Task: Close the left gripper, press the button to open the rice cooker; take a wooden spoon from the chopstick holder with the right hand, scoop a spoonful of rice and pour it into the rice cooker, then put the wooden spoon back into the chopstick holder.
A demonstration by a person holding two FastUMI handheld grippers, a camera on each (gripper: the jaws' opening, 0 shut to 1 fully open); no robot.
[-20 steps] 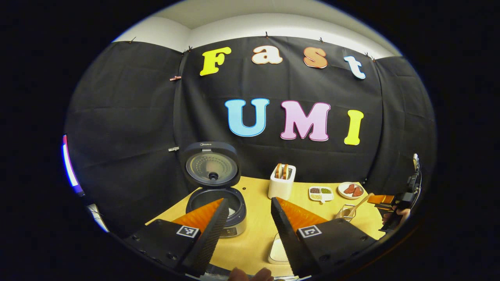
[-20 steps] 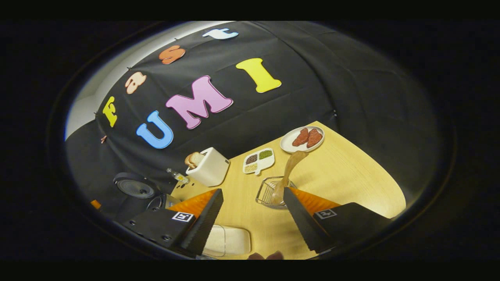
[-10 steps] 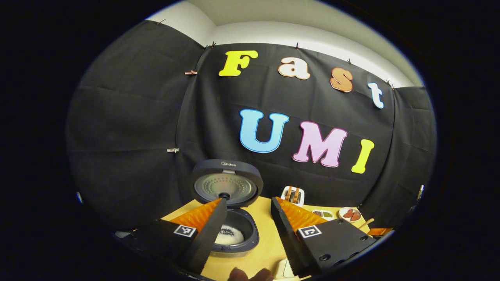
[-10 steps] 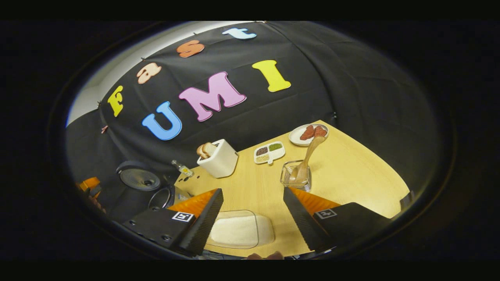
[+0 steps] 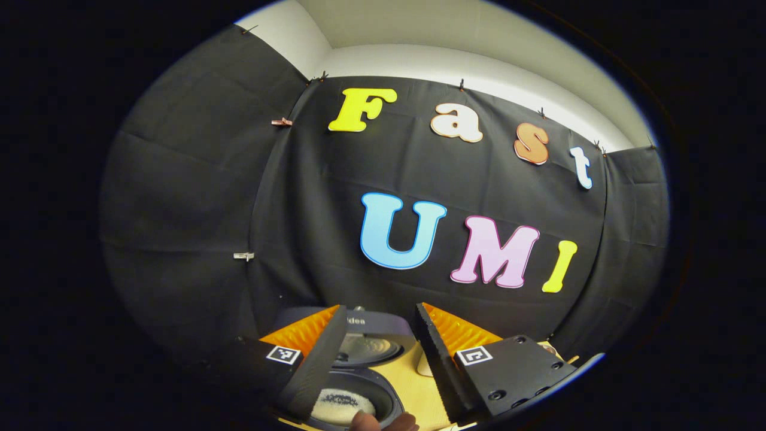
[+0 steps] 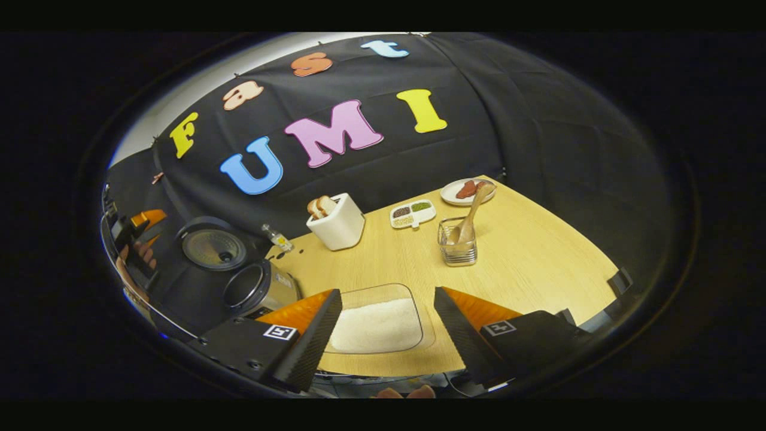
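Standing open at the left end of the worktop, the cooker has its lid raised and rice visible in the pot. The spoon leans in the wire holder, far right of a tray of rice. The right gripper hangs over that tray, jaws spread and empty. The left gripper hangs above the cooker, jaws likewise spread and empty.
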